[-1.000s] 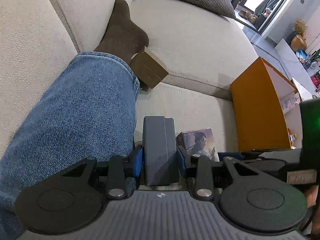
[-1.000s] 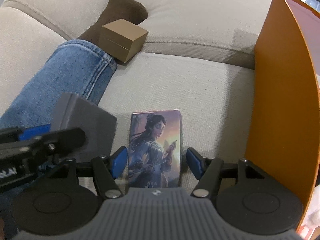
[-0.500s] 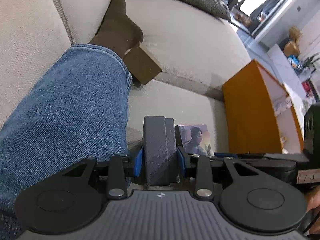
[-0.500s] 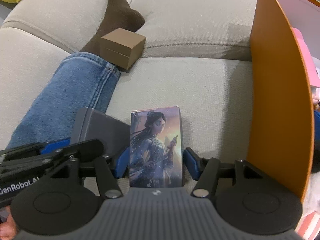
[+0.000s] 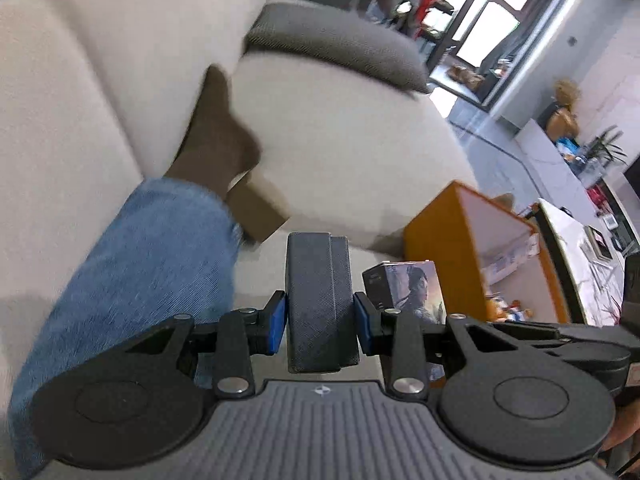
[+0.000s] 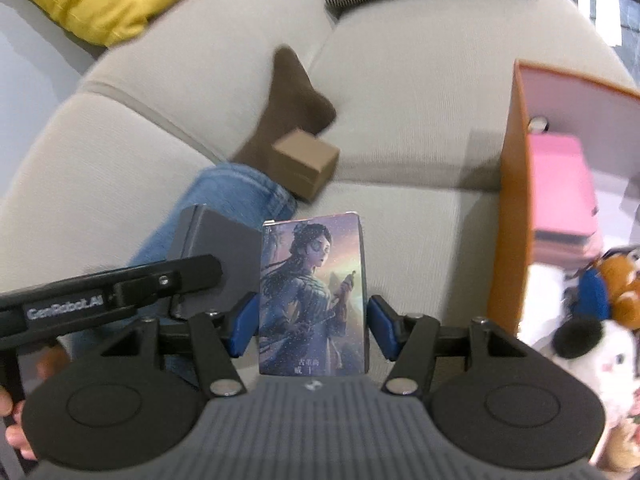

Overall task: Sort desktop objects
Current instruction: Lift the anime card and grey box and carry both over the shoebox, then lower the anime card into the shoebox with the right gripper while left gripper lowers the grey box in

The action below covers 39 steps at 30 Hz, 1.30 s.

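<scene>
Blue pads of the left claw pinch a dark grey case on both flanks, the case standing upright between them and reaching up past the fingertips. Just to the right of that claw, the right claw carries an illustrated card box showing a painted figure; its left pad lies against the box's edge, while at the right pad I cannot tell whether there is contact or a slim gap, so the box sits between jaws that look closed on it. Beyond both claws lies a beige sofa, with a person's leg in blue jeans and a brown sock ahead and to the left. A small brown box rests on the sofa touching the sock, straight ahead of the right claw. To the right of the right claw stands an orange organizer holding pink items.
</scene>
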Tool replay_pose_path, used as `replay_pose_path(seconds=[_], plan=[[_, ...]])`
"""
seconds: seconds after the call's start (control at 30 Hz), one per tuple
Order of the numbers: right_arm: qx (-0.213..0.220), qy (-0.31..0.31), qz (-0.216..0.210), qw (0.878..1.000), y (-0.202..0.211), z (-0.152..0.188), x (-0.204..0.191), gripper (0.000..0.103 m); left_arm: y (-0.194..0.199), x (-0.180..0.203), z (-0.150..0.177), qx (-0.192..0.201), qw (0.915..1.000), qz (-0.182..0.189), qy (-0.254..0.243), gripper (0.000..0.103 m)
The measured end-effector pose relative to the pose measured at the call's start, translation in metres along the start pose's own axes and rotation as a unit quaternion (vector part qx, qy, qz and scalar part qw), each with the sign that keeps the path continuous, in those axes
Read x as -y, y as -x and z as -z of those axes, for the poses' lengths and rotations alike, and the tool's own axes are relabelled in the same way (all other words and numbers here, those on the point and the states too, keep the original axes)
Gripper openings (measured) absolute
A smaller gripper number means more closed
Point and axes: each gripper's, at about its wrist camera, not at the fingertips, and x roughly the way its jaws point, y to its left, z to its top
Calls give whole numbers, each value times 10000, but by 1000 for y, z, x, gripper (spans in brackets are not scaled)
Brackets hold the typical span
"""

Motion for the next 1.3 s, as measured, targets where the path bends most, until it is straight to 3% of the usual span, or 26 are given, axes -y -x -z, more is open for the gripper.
replay_pose_path(seconds=[0.2, 0.4, 0.6, 0.8, 1.03, 1.3], plan=[[498, -108, 33, 9987, 55, -12, 25, 61, 9, 40, -18, 214, 9983, 211, -490, 40], [901, -462, 603, 9930, 88, -33, 77, 61, -8, 80, -39, 259, 9955, 322, -853, 40], [691, -716, 1027, 9897, 59, -56, 125, 61, -38, 101, -52, 105, 9948, 252, -979, 40], [400, -986, 1053, 9887, 10, -72, 151, 61, -62, 106, -62, -19, 9948, 130, -1009, 40], [338, -1263, 789, 9883, -10, -83, 161, 62, -75, 103, -66, -118, 9948, 96, -1007, 40], [408, -1549, 489, 9859, 7, -79, 171, 61, -66, 107, -68, -55, 9942, 135, -1062, 40]])
